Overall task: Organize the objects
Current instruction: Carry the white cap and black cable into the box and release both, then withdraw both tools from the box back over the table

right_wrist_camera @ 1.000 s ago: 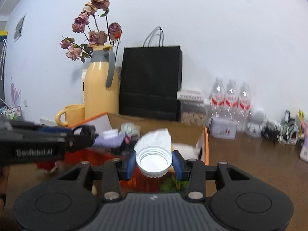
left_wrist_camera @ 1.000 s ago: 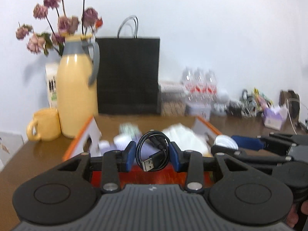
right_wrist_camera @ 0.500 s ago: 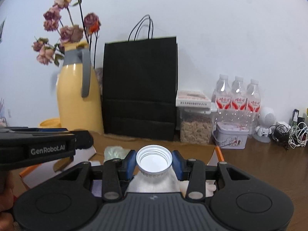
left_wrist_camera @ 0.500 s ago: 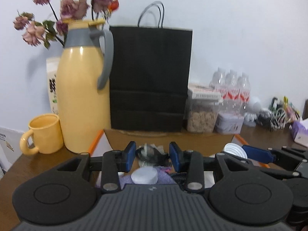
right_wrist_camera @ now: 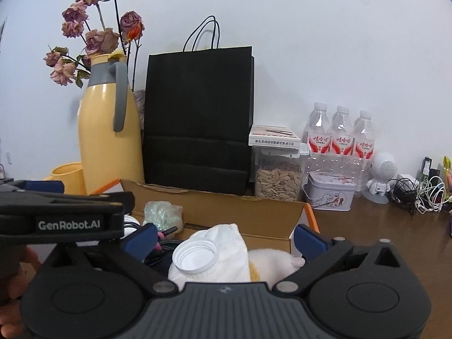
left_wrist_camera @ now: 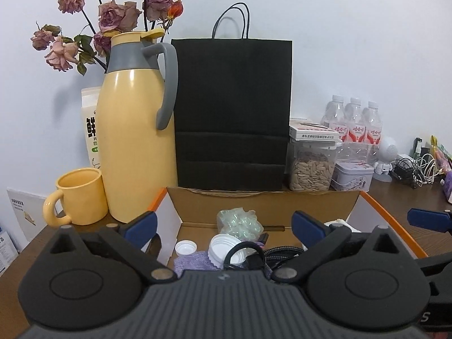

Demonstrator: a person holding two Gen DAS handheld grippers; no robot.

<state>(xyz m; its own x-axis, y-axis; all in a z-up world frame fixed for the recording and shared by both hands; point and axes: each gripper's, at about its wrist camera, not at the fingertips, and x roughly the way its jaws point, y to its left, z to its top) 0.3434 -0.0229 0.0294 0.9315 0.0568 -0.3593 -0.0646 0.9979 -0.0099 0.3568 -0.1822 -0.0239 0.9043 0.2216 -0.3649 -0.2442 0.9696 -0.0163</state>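
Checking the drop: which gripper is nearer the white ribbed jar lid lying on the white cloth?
Right. The right gripper hangs open directly over the white ribbed jar lid; the left gripper is off to its left.

**Readable markings around the two grippers**

"GenRobot.AI" stands in white letters on the black side of the left gripper (right_wrist_camera: 69, 224), seen at the left edge of the right wrist view. In the left wrist view a white "S" shows at the lower right corner on the right gripper (left_wrist_camera: 426, 317); the rest of that word is cut off.

Far ahead of the fingers, the three water bottles (right_wrist_camera: 341, 141) carry red-and-white labels with Chinese characters too small to read. The flat box (right_wrist_camera: 274, 139) on the seed jar has a line of Chinese print along its edge, also illegible. Left of the yellow thermos, a white carton (left_wrist_camera: 91, 130) bears large dark characters, partly hidden.
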